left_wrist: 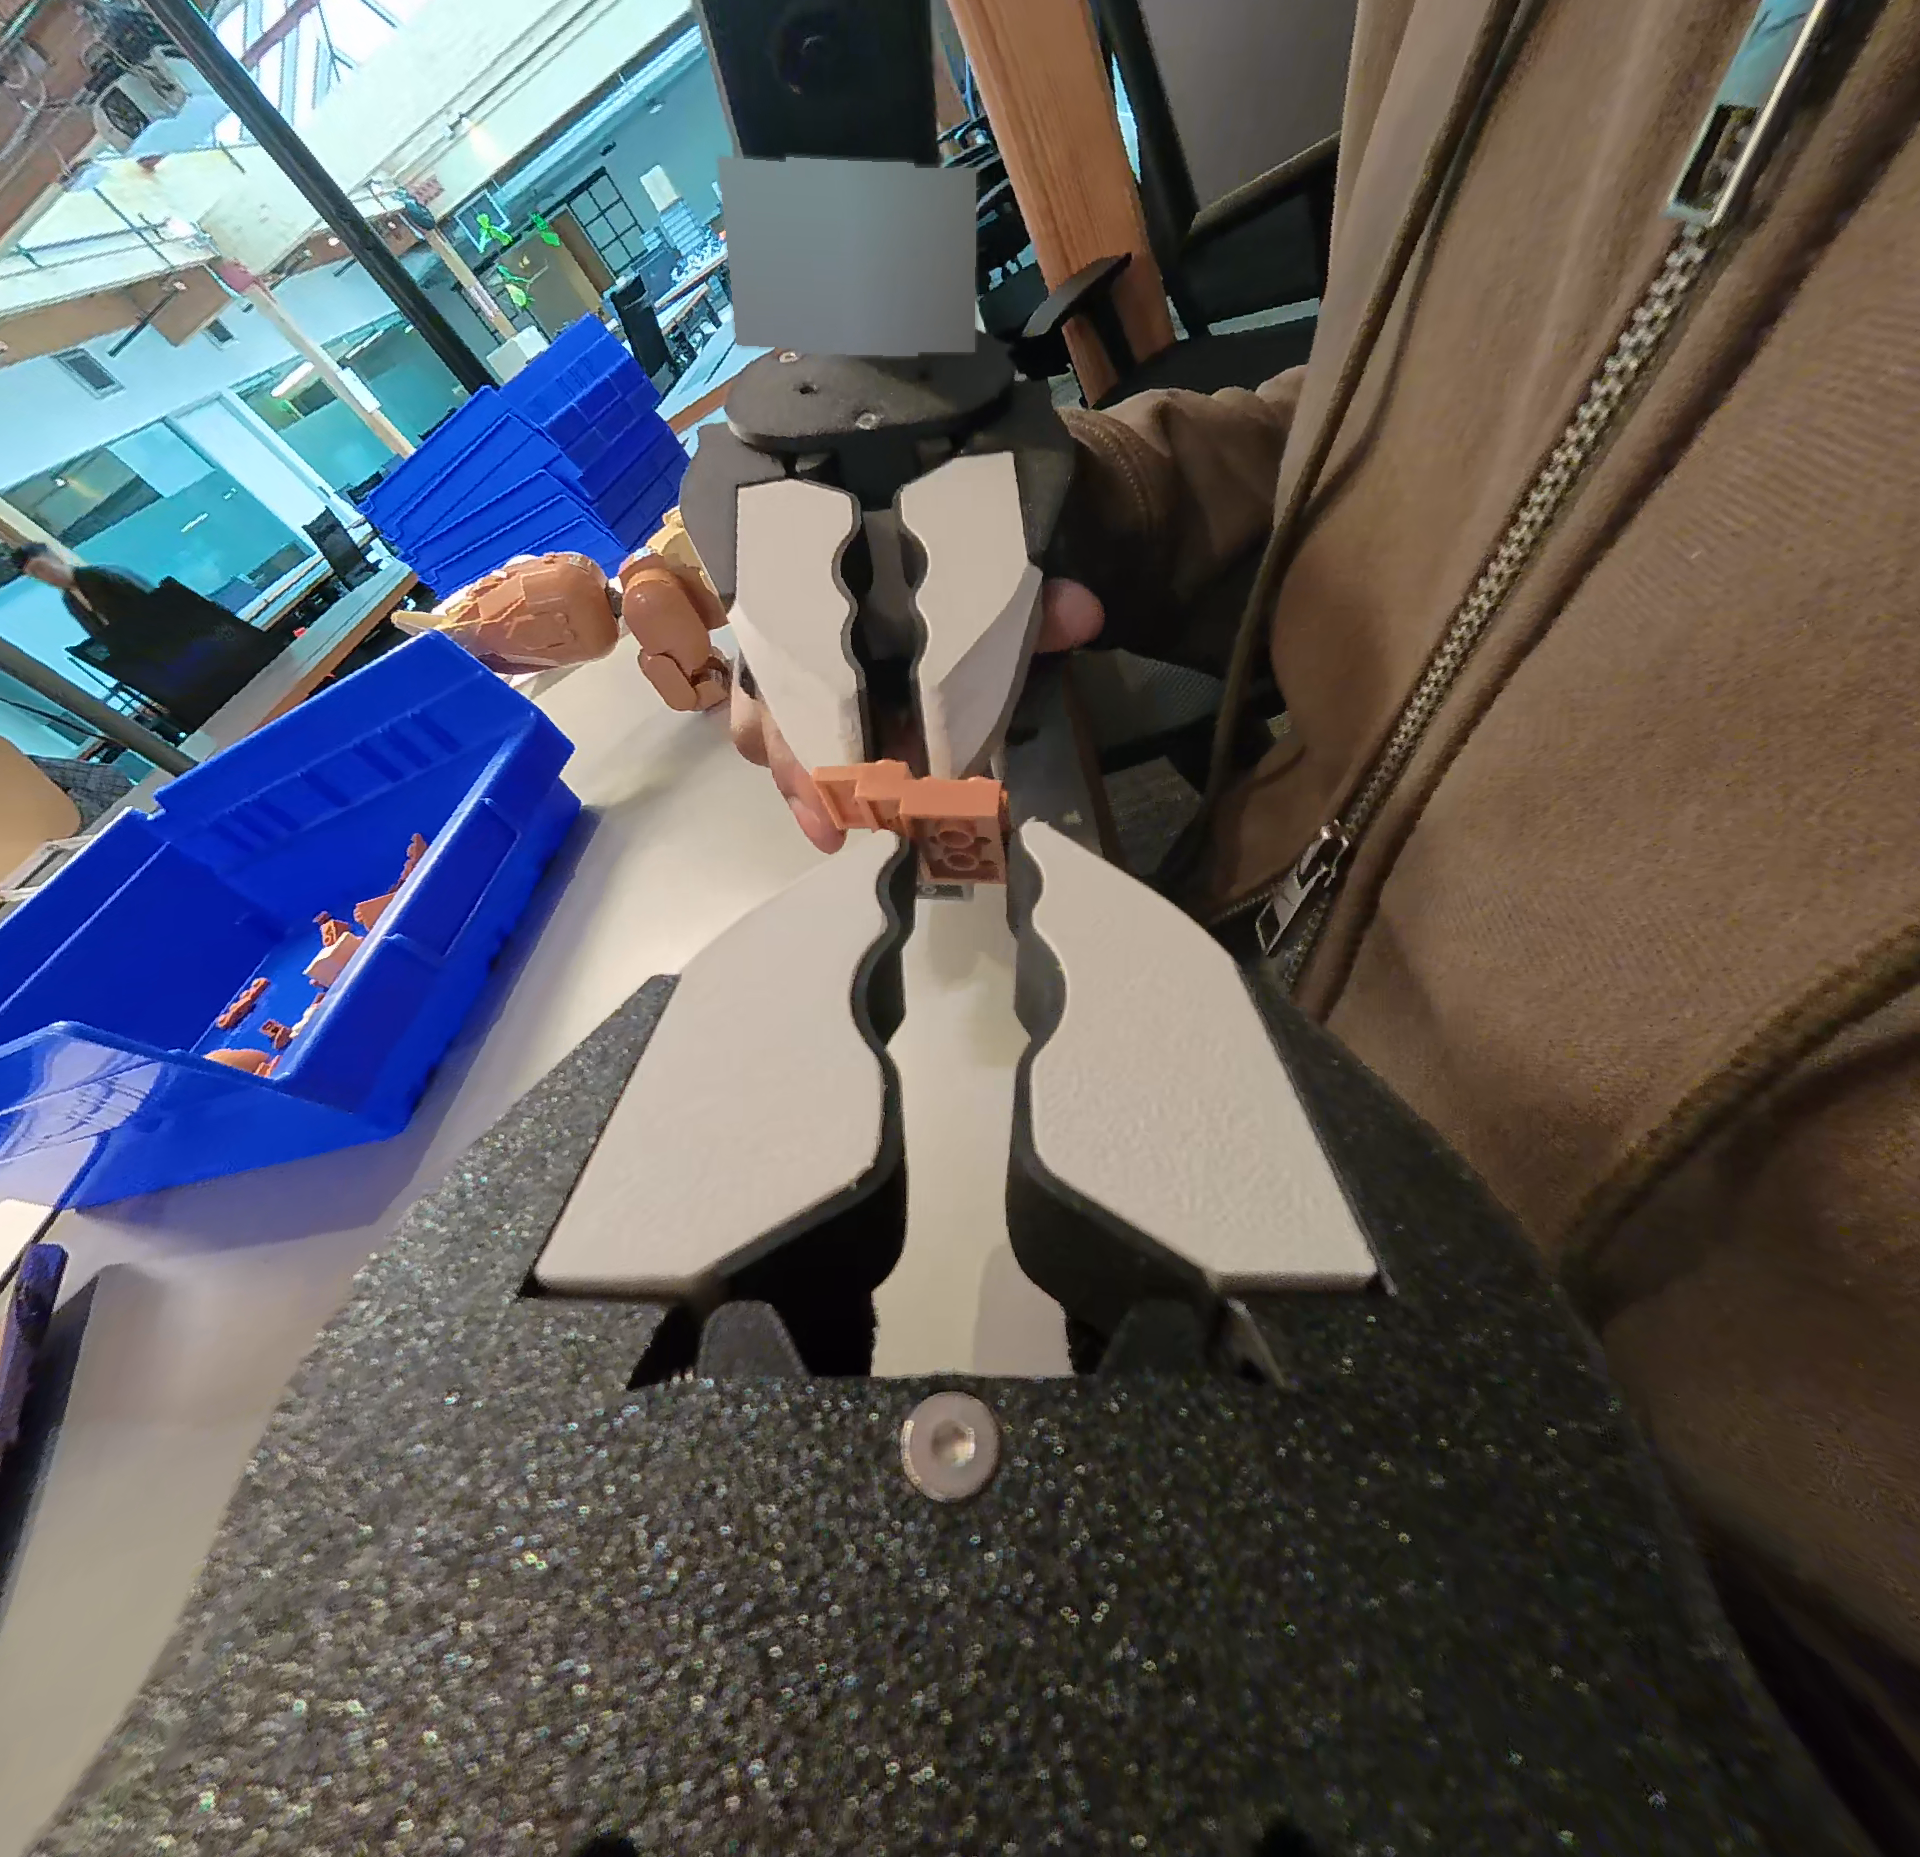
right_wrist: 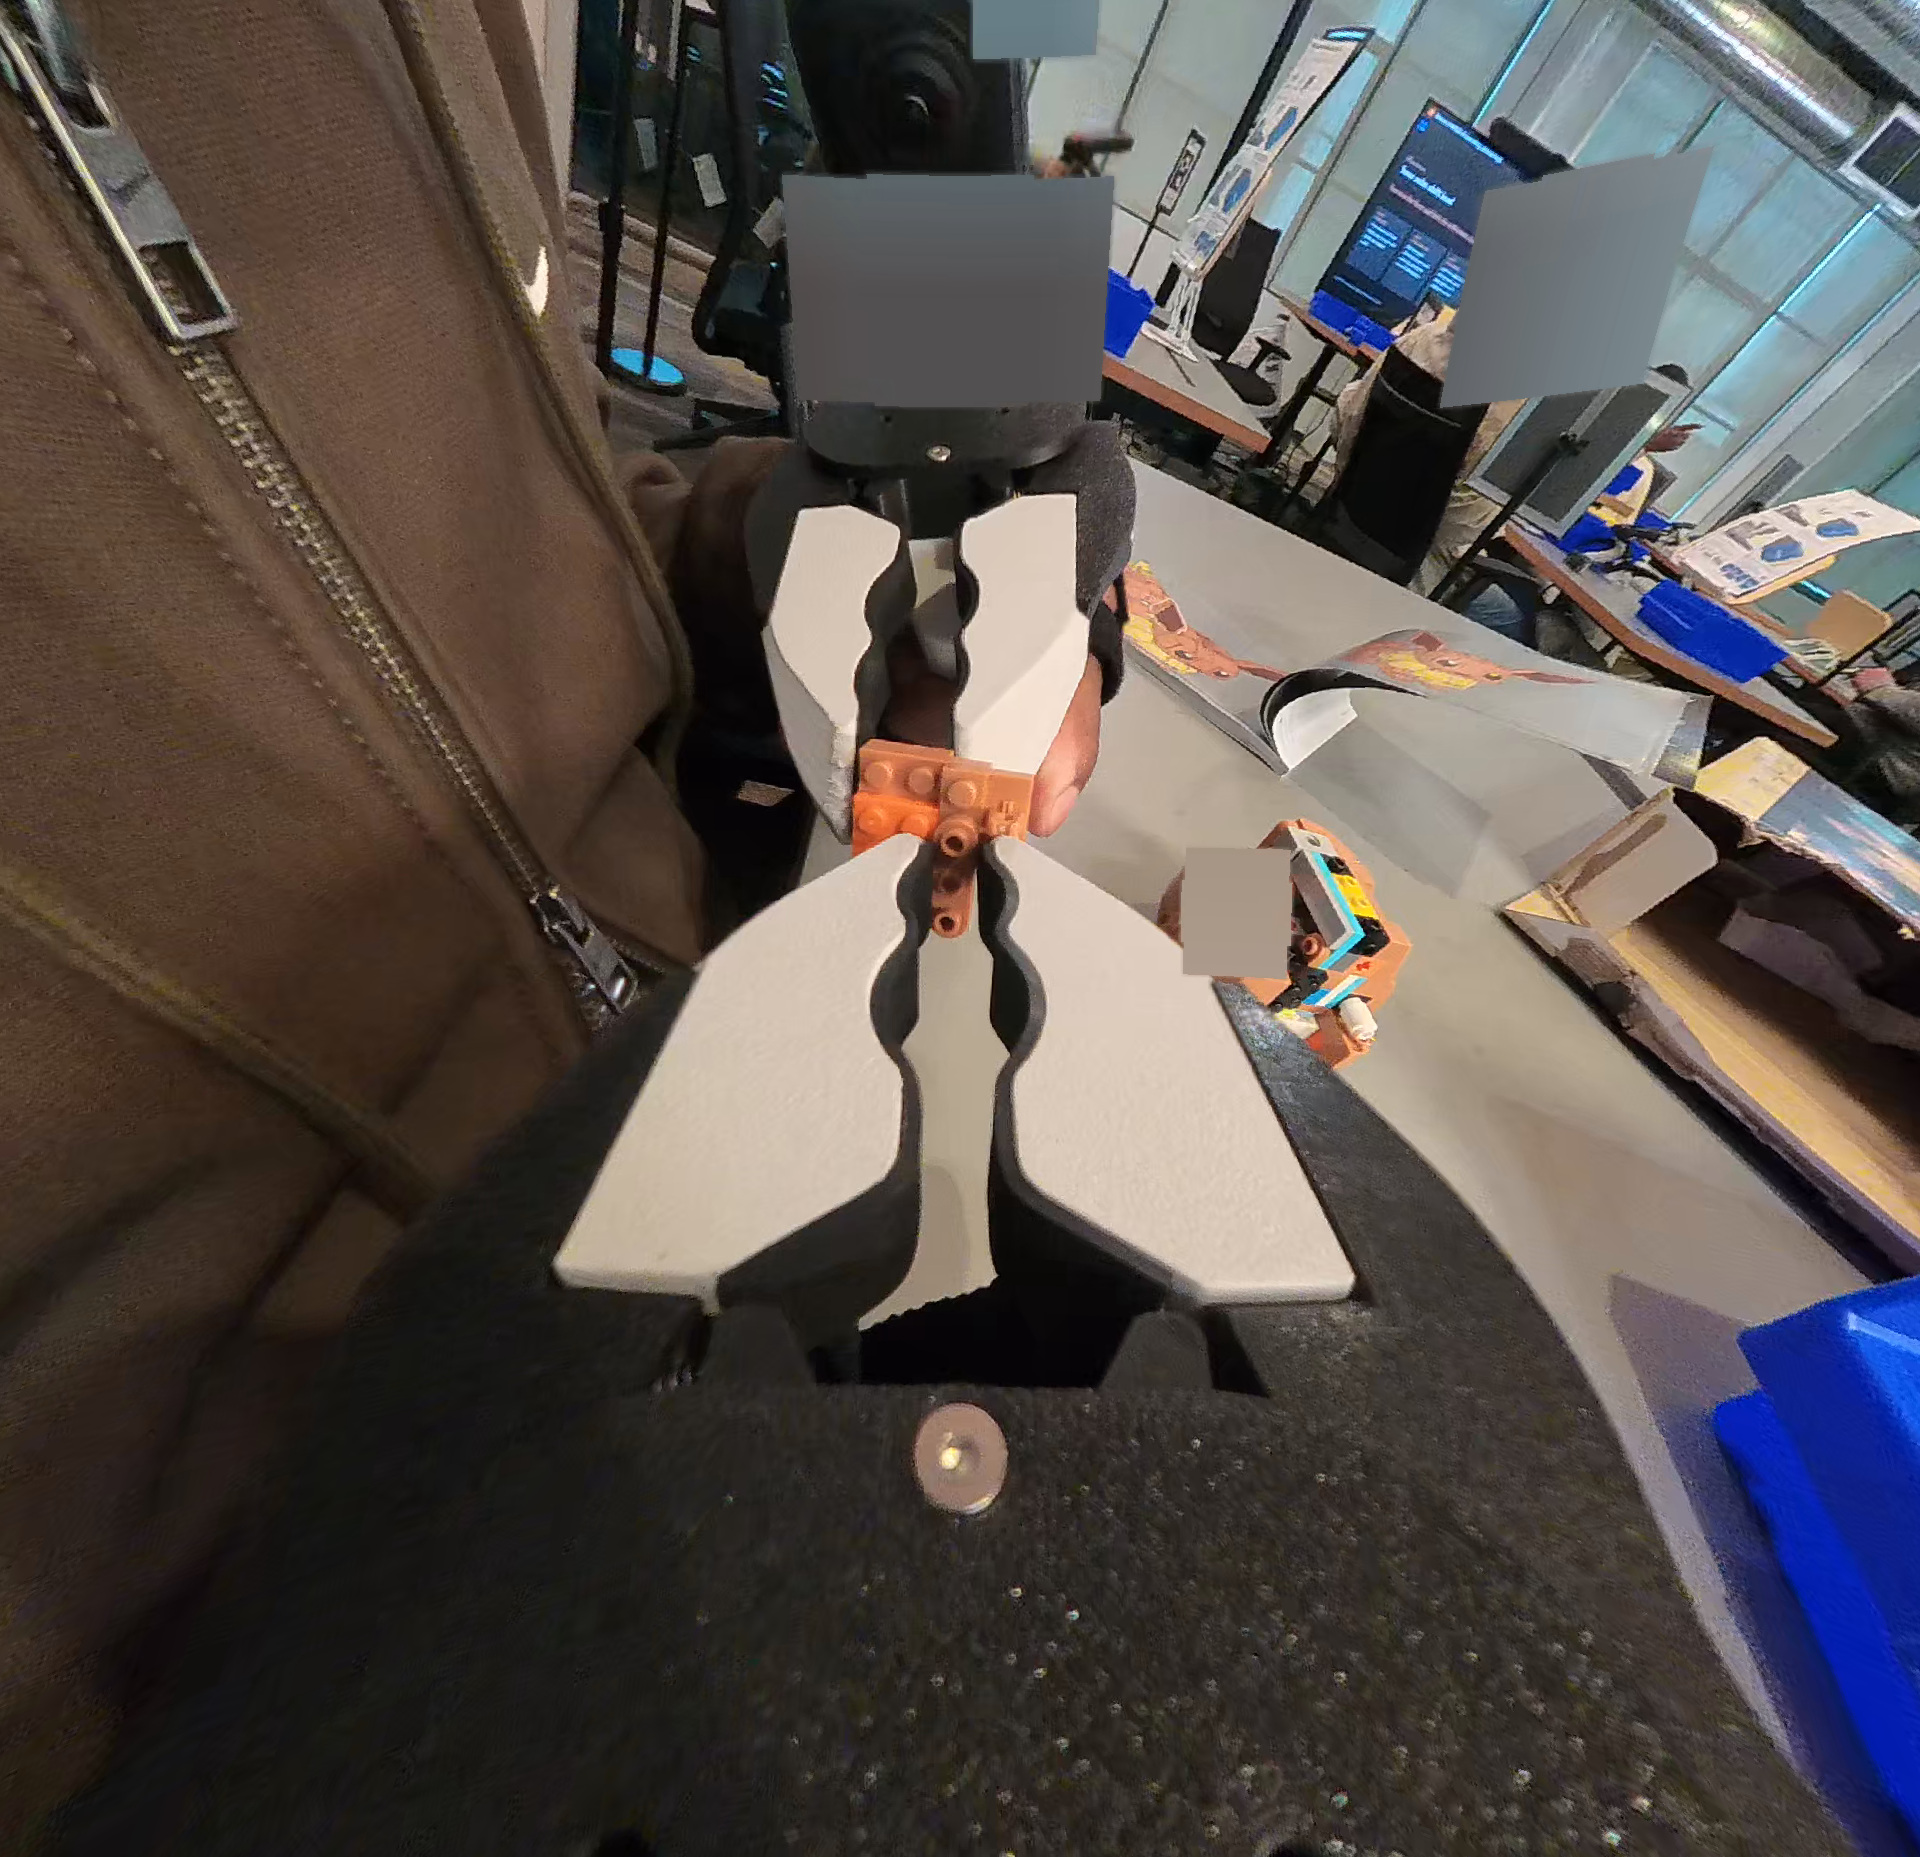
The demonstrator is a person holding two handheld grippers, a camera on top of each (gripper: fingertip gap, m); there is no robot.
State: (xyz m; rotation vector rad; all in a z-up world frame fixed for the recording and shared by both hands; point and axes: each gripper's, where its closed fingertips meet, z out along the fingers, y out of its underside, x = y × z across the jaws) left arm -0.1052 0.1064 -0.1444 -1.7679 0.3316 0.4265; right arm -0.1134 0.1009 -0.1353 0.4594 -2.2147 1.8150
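Observation:
My two grippers face each other tip to tip above the grey table (left_wrist: pixel 665 872), close to a person's brown zipped jacket (left_wrist: pixel 1558 768). My left gripper (left_wrist: pixel 958 846) is shut on a small orange-brown studded plate (left_wrist: pixel 961 857), seen from its underside. My right gripper (right_wrist: pixel 954 851) is shut on a narrow brown studded piece (right_wrist: pixel 951 888). The two pieces meet between the fingertips and look joined to an orange plate (right_wrist: pixel 899 794). The right gripper shows opposite in the left wrist view (left_wrist: pixel 909 753), and the left gripper shows opposite in the right wrist view (right_wrist: pixel 914 758). Gloved hands hold both.
A blue bin (left_wrist: pixel 416 768) with loose brown pieces stands to the left, with stacked blue bins (left_wrist: pixel 540 477) and brown brick-built body parts (left_wrist: pixel 551 612) behind it. To the right lie an open booklet (right_wrist: pixel 1351 695), a partly built brick model (right_wrist: pixel 1340 934), a cardboard box (right_wrist: pixel 1714 976) and another blue bin (right_wrist: pixel 1849 1444). Less than 4 cm separates the two grippers' tips.

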